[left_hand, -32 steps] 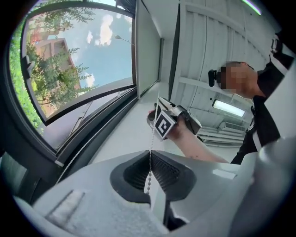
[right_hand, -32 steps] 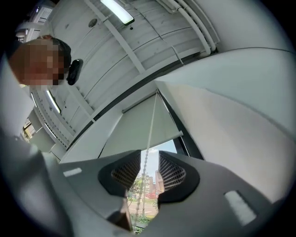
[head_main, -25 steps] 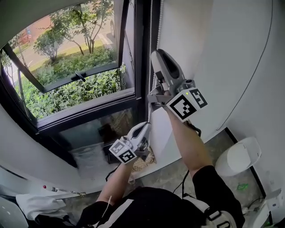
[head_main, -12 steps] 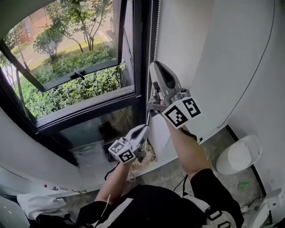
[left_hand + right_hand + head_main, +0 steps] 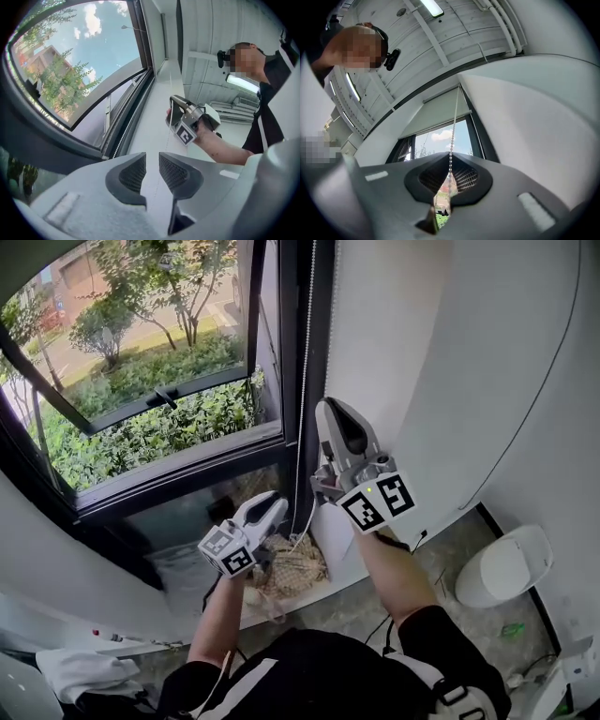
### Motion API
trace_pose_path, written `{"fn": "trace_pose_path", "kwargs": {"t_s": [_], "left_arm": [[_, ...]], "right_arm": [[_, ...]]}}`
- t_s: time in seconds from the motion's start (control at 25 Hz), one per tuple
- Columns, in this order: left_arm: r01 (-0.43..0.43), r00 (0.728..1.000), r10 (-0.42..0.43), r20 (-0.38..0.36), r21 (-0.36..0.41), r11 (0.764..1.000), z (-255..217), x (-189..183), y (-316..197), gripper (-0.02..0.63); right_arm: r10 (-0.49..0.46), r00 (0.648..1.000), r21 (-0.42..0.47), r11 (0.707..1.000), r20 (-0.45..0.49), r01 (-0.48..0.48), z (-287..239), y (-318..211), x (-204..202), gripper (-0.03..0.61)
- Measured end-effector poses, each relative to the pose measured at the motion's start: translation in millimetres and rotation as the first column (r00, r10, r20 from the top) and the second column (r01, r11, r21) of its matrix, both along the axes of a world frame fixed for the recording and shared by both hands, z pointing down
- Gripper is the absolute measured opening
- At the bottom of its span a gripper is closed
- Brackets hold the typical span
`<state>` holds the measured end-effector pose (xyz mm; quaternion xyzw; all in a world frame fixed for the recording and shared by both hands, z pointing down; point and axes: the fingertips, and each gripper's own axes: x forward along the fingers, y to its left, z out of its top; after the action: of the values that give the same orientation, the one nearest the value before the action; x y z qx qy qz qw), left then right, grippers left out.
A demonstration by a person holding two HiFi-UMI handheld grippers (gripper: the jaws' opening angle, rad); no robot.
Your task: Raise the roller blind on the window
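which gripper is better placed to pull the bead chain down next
Right. The right gripper has just closed on the bead chain. The left gripper, lower down, has just opened its jaws, which stand apart and clamp nothing.

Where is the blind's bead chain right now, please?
In the right gripper view, the bead chain hangs beside the window frame, pinched in the right claw.

My left gripper and right gripper are pale grey with dark ribbed pads. A black-and-white marker cube sits behind each. My top is black and short-sleeved.
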<state>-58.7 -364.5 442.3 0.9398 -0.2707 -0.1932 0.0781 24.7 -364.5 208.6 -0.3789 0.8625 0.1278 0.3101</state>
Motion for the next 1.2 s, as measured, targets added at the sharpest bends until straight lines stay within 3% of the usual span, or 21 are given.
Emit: {"fn": "trace_pose_path", "kwargs": {"t_s": [0.16, 0.4, 0.52, 0.84, 1.2], "left_arm": [[-0.049, 0.999, 0.049, -0.004, 0.083, 0.995, -60.3, 0.0, -1.5, 0.138], [-0.102, 0.991, 0.119, -0.068, 0.219, 0.970, -156.4, 20.7, -0.5, 0.140], [-0.118, 0.990, 0.134, -0.046, 0.254, 0.960, -186.8, 40.7, -1.8, 0.140], [-0.147, 0.988, 0.157, -0.006, 0.320, 0.936, -213.3, 71.8, 3.5, 0.137], [-0.099, 0.990, 0.127, -0.057, 0.350, 0.931, -236.1, 61.6, -0.1, 0.126]], "right_arm": [[-0.005, 1.000, -0.051, 0.999, -0.008, 0.005, 31.6, -3.5, -2.4, 0.017], [-0.015, 1.000, -0.117, 0.993, -0.014, 0.013, 70.5, -2.0, -7.2, 0.017], [-0.013, 1.000, -0.125, 0.992, -0.024, 0.010, 80.1, -0.6, -8.3, 0.017], [-0.026, 0.999, -0.134, 0.991, -0.024, 0.023, 87.1, 8.0, -7.6, 0.018], [-0.067, 0.995, -0.244, 0.969, -0.077, 0.047, 143.7, 7.2, -23.7, 0.018]]}}
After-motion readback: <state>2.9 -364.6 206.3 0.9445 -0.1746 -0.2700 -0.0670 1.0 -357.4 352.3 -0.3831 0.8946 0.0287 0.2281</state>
